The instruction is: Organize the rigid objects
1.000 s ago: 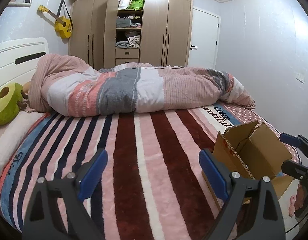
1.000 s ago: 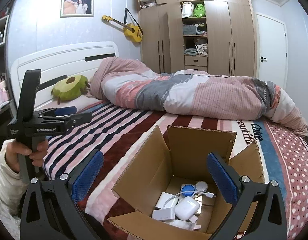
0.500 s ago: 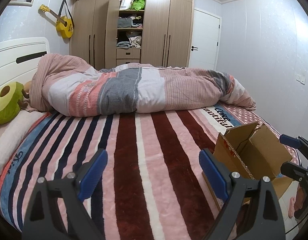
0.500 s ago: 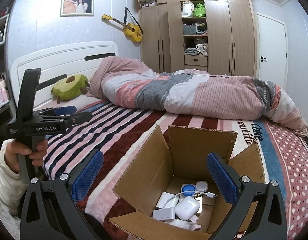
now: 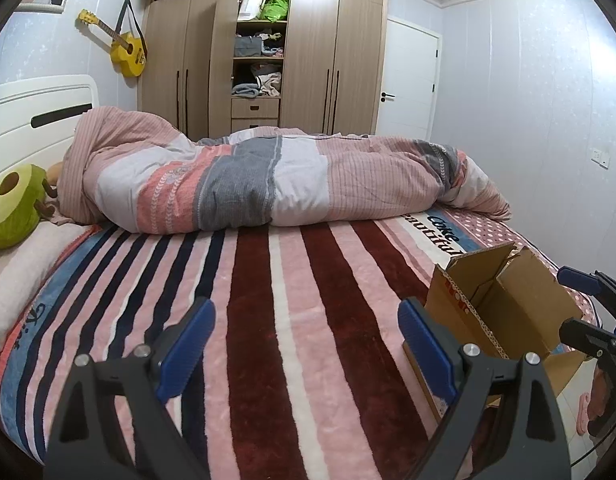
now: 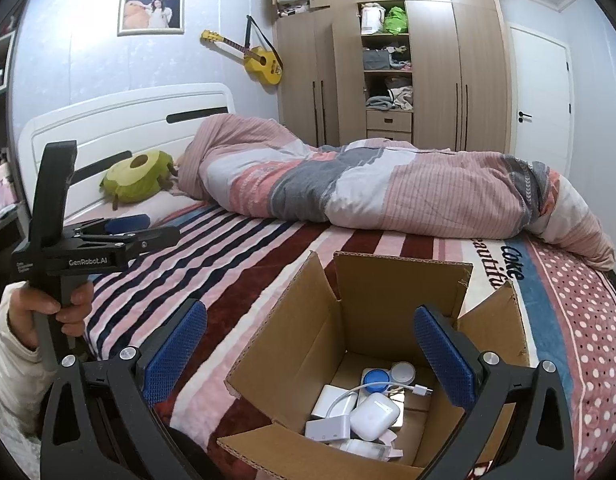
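Note:
An open cardboard box (image 6: 400, 288) stands on the striped bed near its front right corner; it also shows in the left wrist view (image 5: 504, 312). Inside lie a white earbud case (image 6: 374, 416), a white adapter with cable (image 6: 328, 426), a blue-lidded round case (image 6: 377, 378) and other small white items. My right gripper (image 6: 308, 356) is open and empty, held just above the box's opening. My left gripper (image 5: 306, 350) is open and empty over the bare striped blanket, left of the box; it also shows from the side in the right wrist view (image 6: 120, 236).
A rolled pink, grey and white duvet (image 5: 268, 184) lies across the far half of the bed. A green avocado plush (image 5: 12, 212) sits by the white headboard (image 6: 120, 128). A wooden wardrobe (image 5: 268, 44) and a white door (image 5: 408, 84) stand behind.
Almost nothing has moved. Both grippers stay open and hold their places; the views shift only slightly.

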Motion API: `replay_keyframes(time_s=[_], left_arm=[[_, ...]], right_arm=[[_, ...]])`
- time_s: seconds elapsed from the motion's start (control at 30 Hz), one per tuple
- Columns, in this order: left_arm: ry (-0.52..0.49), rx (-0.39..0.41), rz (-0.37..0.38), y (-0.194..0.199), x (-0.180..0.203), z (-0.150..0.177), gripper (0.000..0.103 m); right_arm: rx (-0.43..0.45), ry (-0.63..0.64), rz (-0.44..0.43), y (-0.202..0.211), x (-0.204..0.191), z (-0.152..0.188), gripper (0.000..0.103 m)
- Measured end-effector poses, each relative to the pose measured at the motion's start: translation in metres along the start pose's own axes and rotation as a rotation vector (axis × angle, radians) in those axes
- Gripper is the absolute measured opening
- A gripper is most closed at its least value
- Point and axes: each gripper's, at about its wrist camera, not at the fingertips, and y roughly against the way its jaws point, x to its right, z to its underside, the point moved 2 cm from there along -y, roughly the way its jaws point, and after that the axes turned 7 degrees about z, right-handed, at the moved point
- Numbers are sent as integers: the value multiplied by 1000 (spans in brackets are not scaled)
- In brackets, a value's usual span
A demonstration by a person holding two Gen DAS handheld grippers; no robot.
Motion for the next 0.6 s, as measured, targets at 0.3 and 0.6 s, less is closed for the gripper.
replay_keyframes(time_s=[0.3,0.6], left_arm=[[1,0,-1,0,0,0,91],[1,0,-2,0,1,1,91]], right_arm=[[-3,-5,4,-1,1,1,103],[-7,-9,7,-1,0,2,103]])
